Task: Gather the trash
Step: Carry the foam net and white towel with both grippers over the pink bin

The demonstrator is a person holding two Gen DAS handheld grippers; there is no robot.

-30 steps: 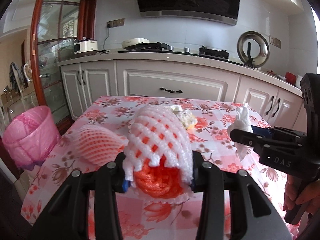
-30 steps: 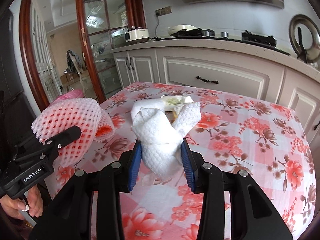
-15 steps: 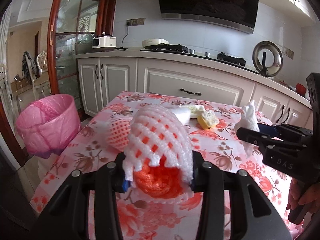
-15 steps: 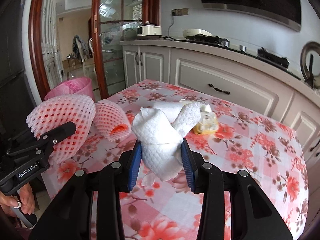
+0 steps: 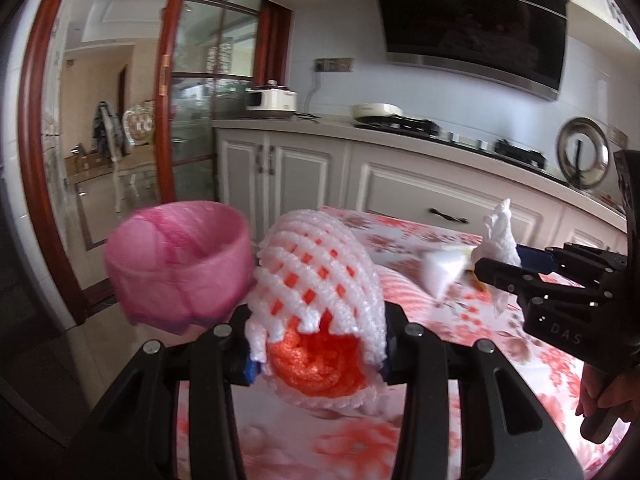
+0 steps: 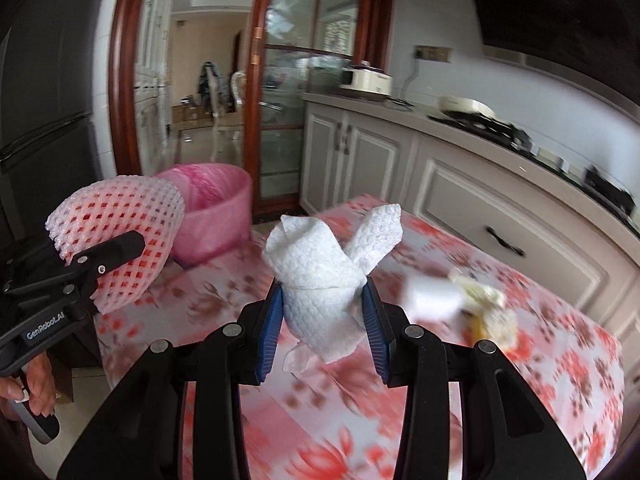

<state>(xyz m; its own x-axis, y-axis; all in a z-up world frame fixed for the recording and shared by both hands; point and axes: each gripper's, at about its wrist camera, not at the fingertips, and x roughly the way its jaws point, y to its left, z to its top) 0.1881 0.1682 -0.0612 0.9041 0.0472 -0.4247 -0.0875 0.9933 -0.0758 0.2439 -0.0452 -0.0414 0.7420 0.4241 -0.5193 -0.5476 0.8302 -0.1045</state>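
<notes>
My left gripper [image 5: 318, 344] is shut on a white and orange foam fruit net [image 5: 320, 284], held above the table's left edge; it also shows in the right wrist view [image 6: 120, 236]. My right gripper [image 6: 322, 320] is shut on a crumpled white paper towel [image 6: 324, 276], also seen in the left wrist view [image 5: 500, 236]. A pink-lined trash bin [image 5: 176, 264] stands on the floor just left of the table, close ahead of the foam net; it also shows in the right wrist view [image 6: 212, 208].
The floral table [image 6: 540, 380] carries a second foam net [image 5: 404, 292], a white scrap [image 6: 432, 296] and yellowish food scraps [image 6: 488, 312]. Kitchen cabinets [image 5: 400, 184] run behind. A glass door [image 5: 192, 120] stands beyond the bin.
Both grippers have swung left with their loads. The pink bin now sits much closer and more central in both views. The table trash has shifted to the right.
</notes>
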